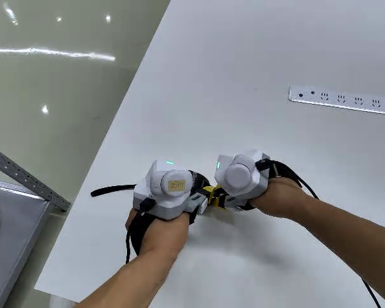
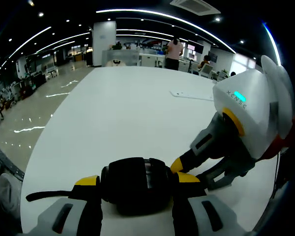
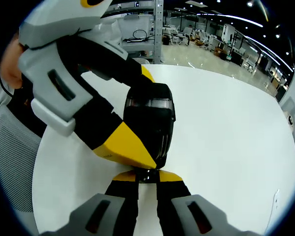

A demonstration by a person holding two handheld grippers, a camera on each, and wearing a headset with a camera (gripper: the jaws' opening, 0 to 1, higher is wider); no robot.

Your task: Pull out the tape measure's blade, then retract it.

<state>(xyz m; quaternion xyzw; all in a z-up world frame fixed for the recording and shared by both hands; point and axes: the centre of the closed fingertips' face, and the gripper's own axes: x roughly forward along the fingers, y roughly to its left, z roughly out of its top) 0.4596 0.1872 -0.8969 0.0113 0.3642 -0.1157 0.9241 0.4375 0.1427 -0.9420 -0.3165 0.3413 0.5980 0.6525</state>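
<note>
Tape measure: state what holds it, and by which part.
Left gripper clamps the tape measure by its case sides; right gripper pinches, apparently, the blade tip.

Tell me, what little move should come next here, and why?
Probably draw the right gripper straight away from the tape measure: the left gripper clamps it, the right one seems shut on the blade tip, and no blade is out yet.

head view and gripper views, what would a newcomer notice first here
The black tape measure stands out, clamped low in the left gripper view in the yellow-tipped jaws of the left gripper. The right gripper meets it nose to nose, tips pinched at the case's near edge. Both work over a white table, with a power strip toward the head view's right edge.
</note>
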